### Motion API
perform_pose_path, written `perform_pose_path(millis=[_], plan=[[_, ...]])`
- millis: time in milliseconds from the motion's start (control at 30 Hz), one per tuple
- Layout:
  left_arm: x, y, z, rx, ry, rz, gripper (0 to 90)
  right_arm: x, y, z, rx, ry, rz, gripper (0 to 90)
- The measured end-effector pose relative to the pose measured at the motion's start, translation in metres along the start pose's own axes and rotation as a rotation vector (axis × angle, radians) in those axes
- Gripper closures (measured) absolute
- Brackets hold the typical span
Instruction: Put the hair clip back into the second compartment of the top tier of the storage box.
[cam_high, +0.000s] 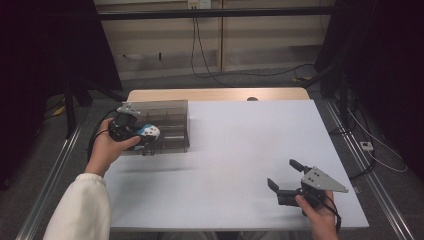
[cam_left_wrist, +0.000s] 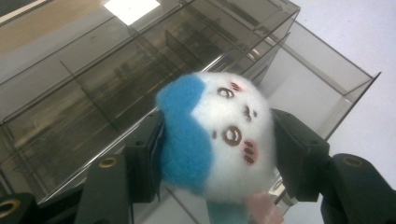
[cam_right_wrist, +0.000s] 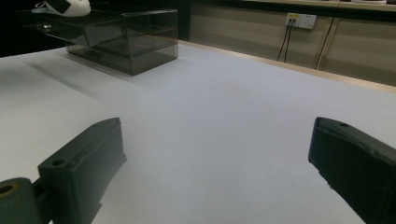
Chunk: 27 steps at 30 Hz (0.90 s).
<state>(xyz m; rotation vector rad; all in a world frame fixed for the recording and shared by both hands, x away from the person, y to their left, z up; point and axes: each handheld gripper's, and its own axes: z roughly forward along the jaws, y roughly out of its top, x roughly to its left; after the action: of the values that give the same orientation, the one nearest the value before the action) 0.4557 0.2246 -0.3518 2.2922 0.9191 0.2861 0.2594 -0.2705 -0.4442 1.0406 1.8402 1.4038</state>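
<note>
Plush toy (cam_left_wrist: 219, 140) sitting clamped in left gripper (cam_high: 142, 136) jaws over organizer box (cam_high: 170, 125) at 9 o'clock; right gripper (cam_high: 287, 180) idling, jaws apart, 5 o'clock. Centering over one compartment before releasing is probably advisable.

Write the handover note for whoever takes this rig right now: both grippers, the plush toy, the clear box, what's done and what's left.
Left gripper: shut on the blue-and-white plush toy, held over the smoky clear compartment box at the table's far left.
Right gripper: open, nothing between its jaws, hovering over the bare white table near the right front.
Done: the toy is picked up and carried to the box.
Left: probably lower the toy into a compartment and let go; which one cannot be told.
</note>
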Motion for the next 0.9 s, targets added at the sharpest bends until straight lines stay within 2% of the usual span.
perform_pose_path(millis=[300,600,767,900], plan=[[0.0028,-0.0011,0.0006,0.010,-0.005,0.007,40.8,0.0006,0.0000,0.0001,0.000,0.002,-0.001,2.8],[0.0000,-0.0024,0.0029,0.014,-0.005,0.017,40.0,0.0005,0.0000,0.0002,0.000,0.001,0.001,2.8],[-0.0011,-0.0039,0.0067,0.049,-0.017,0.022,39.0,0.0007,0.0001,0.0004,0.001,0.006,-0.004,2.8],[-0.0034,-0.0037,0.0096,0.052,-0.029,0.024,37.2,0.0005,0.0001,0.0000,0.000,0.003,-0.002,2.8]])
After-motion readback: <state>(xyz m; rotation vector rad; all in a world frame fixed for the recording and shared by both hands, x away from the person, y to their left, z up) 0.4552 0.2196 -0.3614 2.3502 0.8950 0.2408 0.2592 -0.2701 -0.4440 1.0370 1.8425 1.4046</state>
